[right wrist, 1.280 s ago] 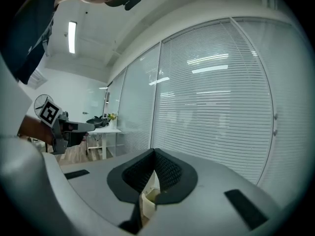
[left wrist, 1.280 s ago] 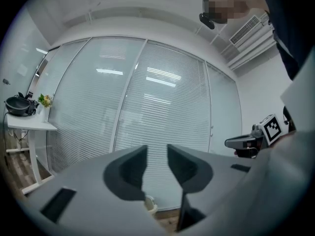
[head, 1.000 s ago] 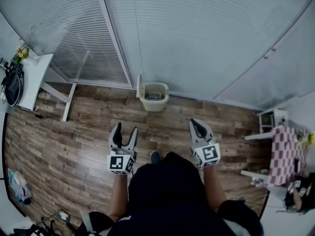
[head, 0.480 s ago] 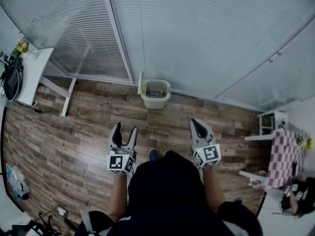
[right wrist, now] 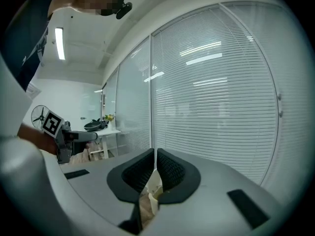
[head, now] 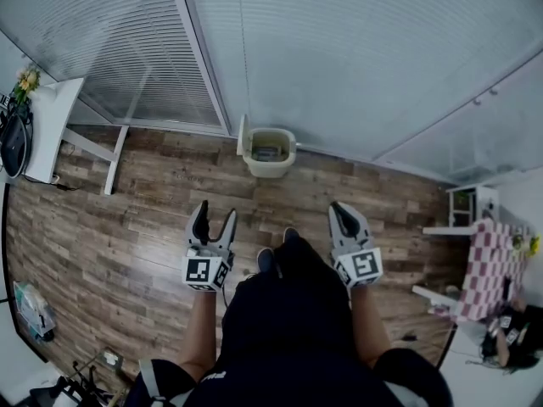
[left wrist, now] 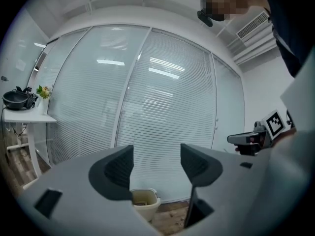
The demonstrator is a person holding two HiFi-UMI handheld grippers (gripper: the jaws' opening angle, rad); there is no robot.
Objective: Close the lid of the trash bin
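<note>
Forward step since a second ago: one foot [head: 289,235] now leads. Left tongs [head: 215,212] spread, empty; right tongs [head: 339,212] clenched on nothing. Trash bin [head: 267,153] well ahead on floor [head: 153,202] by blinds [head: 339,75], lid [head: 242,136] upright at its left rim. Close in first, then tip lid rightward.

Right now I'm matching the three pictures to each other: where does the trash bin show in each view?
Head view: trash bin at upper centre, against the blinds, lid up at its left.
Left gripper view: bin at bottom centre, low between the left gripper's open jaws.
Right gripper view: a sliver of bin at bottom centre, below the right gripper's closed jaws.
Shared landmark: the blinds behind it.
</note>
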